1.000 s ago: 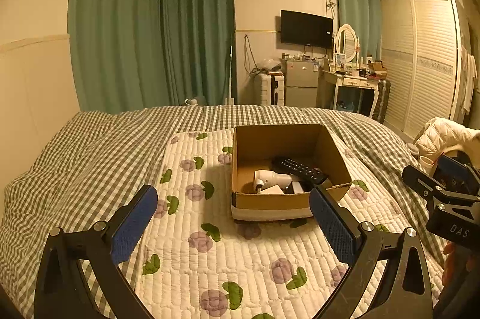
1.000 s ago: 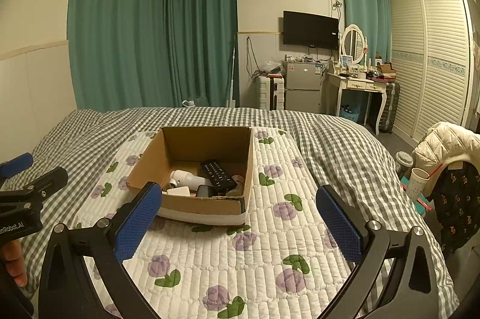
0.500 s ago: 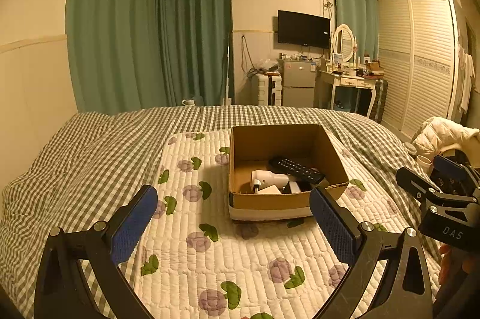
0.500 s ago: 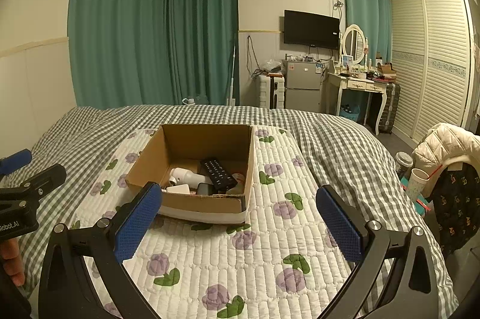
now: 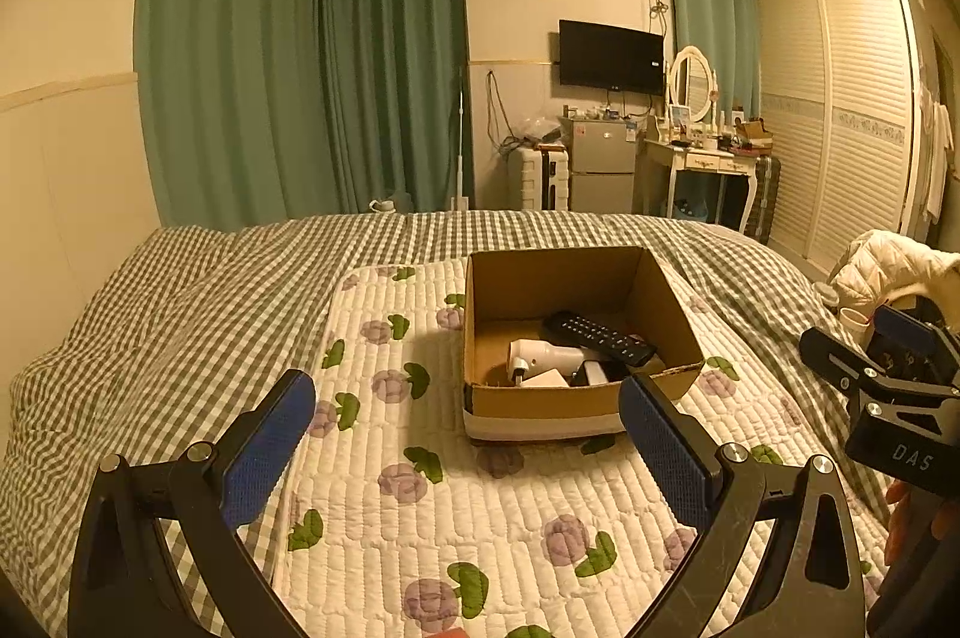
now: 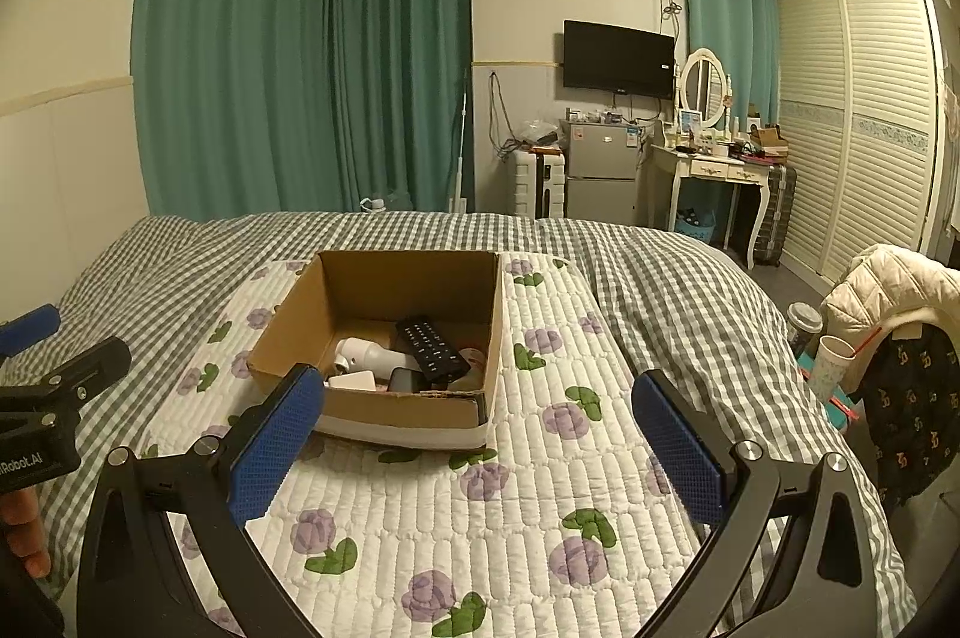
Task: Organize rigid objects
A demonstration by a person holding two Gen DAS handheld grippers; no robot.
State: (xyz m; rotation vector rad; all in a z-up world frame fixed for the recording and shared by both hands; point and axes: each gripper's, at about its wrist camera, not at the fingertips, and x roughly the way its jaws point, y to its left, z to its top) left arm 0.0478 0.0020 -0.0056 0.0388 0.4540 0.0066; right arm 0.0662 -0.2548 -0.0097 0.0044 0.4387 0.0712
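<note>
An open cardboard box [image 5: 540, 401] [image 6: 288, 332] stands on a white floral quilted mat [image 5: 480, 518] [image 6: 540, 488] on the bed. Inside it lie a black remote control [image 5: 600, 338] [image 6: 432, 347], a white handheld device [image 5: 543, 355] [image 6: 366, 353] and a few small items. My left gripper [image 5: 465, 449] is open and empty, held above the mat in front of the box. My right gripper [image 6: 477, 449] is open and empty, also in front of the box. Each gripper shows at the edge of the other's view.
A grey checked bedspread [image 5: 180, 308] covers the bed around the mat. A chair with a cream jacket [image 6: 894, 284] and a paper cup [image 6: 831, 362] stand to the right. Green curtains, a dresser [image 6: 714, 170] and a wardrobe are behind.
Both grippers have drifted slightly; the box sits a little left in the left wrist view. Both stay open and empty.
</note>
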